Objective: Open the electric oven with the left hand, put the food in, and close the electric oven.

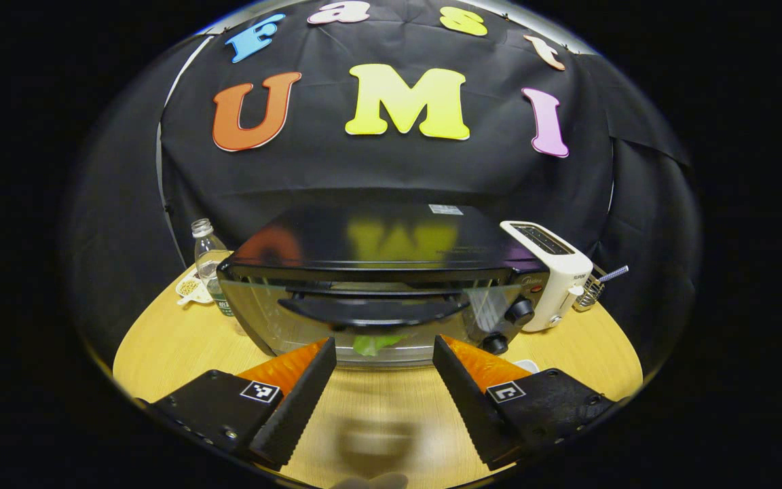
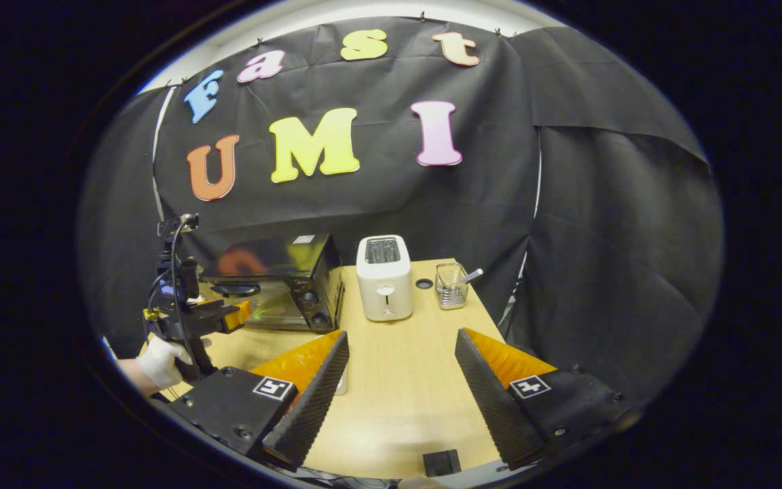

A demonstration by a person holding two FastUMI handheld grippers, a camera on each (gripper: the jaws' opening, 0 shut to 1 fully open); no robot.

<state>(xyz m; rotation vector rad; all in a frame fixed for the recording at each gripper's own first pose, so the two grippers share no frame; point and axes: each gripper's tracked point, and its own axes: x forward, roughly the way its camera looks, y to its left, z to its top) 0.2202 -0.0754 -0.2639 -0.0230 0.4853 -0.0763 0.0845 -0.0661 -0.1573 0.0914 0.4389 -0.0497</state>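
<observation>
Door of the black, glass-fronted electric oven [image 1: 377, 299] is shut, with something green visible behind the glass low down, so I judge the task near its end, or else not yet started. The oven stands on the pale wooden table [image 1: 180, 346], left of a white toaster [image 2: 383, 277]. The left gripper [image 1: 384, 353] faces the curved black door handle [image 1: 370, 311], fingers spread wide and empty. The right gripper [image 2: 401, 346] hangs wide and empty over bare tabletop. Next move depends on confirming the food is inside.
</observation>
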